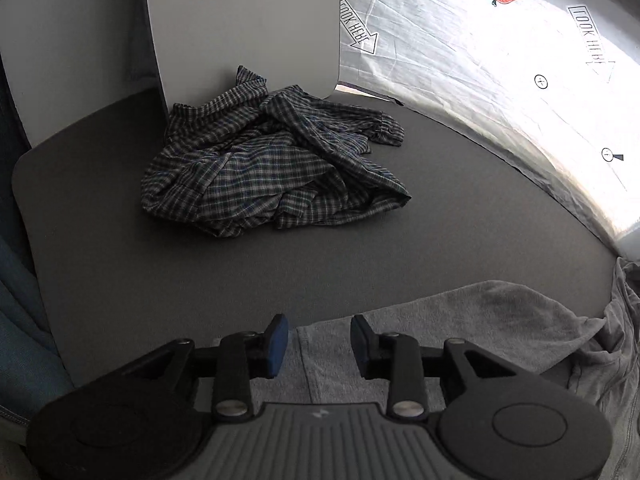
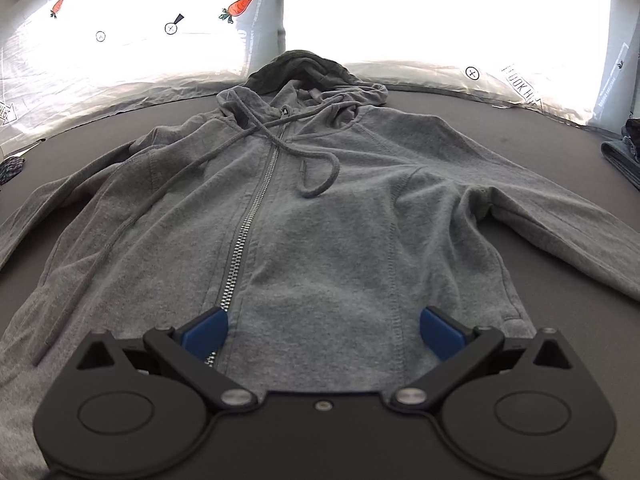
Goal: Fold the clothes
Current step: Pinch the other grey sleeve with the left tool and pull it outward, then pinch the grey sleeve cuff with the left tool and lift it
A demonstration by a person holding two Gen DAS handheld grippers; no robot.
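A grey zip hoodie (image 2: pixel 320 208) lies flat and face up on the dark grey table (image 2: pixel 460 100). Its hood is at the far end, its sleeves are spread to both sides and its drawstrings are loose across the chest. My right gripper (image 2: pixel 324 332) hovers over the hem beside the zipper, open wide, with nothing pinched. In the left wrist view a sleeve end of the hoodie (image 1: pixel 460 332) lies at the near right. My left gripper (image 1: pixel 319 340) is just above its edge. The jaws stand apart and the cloth shows below the gap, clear of the pads.
A crumpled dark plaid shirt (image 1: pixel 272 164) lies mid-table against an upright pale panel (image 1: pixel 240 20). A white sheet printed with carrots (image 1: pixel 480 60) rims the far side. Denim (image 1: pixel 24 340) hangs at the left edge. Folded jeans (image 2: pixel 624 156) sit at the far right.
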